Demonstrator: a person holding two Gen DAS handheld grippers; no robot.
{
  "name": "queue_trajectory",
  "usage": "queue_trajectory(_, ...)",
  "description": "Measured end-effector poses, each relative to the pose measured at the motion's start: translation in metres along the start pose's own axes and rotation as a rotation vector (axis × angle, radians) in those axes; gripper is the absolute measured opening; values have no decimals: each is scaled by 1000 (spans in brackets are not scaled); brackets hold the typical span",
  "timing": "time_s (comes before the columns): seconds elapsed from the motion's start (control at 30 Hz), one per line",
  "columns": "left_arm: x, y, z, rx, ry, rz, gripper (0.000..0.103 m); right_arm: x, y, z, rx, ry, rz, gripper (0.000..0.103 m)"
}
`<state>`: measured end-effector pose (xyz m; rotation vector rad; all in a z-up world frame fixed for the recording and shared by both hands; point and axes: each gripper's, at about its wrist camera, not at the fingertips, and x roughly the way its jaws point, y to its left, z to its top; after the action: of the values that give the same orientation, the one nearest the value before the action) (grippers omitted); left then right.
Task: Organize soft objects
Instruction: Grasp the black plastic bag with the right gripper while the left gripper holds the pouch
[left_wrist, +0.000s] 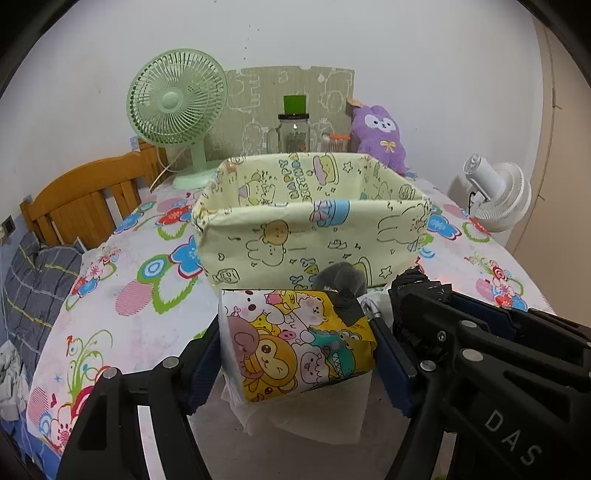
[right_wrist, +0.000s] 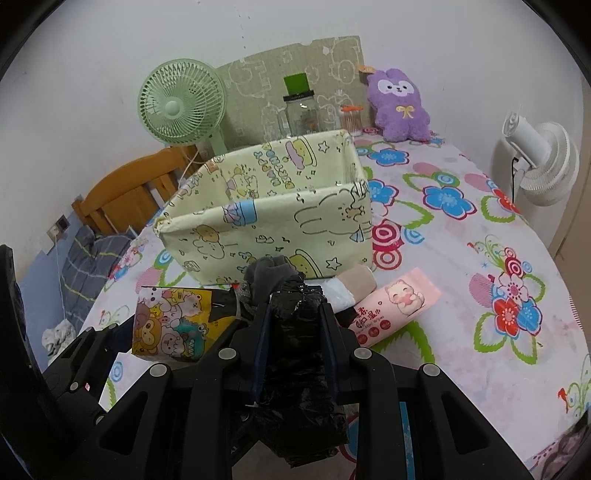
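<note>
- The left tool (left_wrist: 299, 354) is straddling a cartoon-printed tissue pack (left_wrist: 295, 343); its blue pads (left_wrist: 395, 365) are sitting just beside the pack's ends, and a sliver of gap seems to be showing on each side, though the fisheye is making contact hard to judge.
- The right tool (right_wrist: 295, 332) is clamping a crumpled black plastic bag (right_wrist: 299, 373), jaws narrow; the bag is hiding whatever lies under it.
- A grey soft item (right_wrist: 269, 275), possibly a sock, is peeking out behind the bag, mostly covered.
- A pink wet-wipes pack (right_wrist: 395, 306) is lying on the flowered table (right_wrist: 461, 350), just right of the bag, its near end tucked behind the tool.
- A yellow fabric storage box (left_wrist: 310, 221) is standing open behind the pile; its floor is lying out of sight.
- A purple plush (right_wrist: 400, 103) is leaning against the wall.
</note>
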<state>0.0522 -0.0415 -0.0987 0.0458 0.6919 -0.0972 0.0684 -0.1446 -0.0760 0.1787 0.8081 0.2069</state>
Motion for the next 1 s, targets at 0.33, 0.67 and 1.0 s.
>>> queue_trajectory(0.33, -21, 0, 15, -1, -48, 2, 76, -23, 8, 14, -17, -51, -3, 29)
queue_trajectory(0.67, -44, -2, 35, -5, -94, -3, 76, -48, 13, 32, -32, -111, -8, 29)
queue_trajectory(1.0, -56, -4, 56, 5, -132, -9, 76, -62, 17, 53, -47, -155, -21, 29)
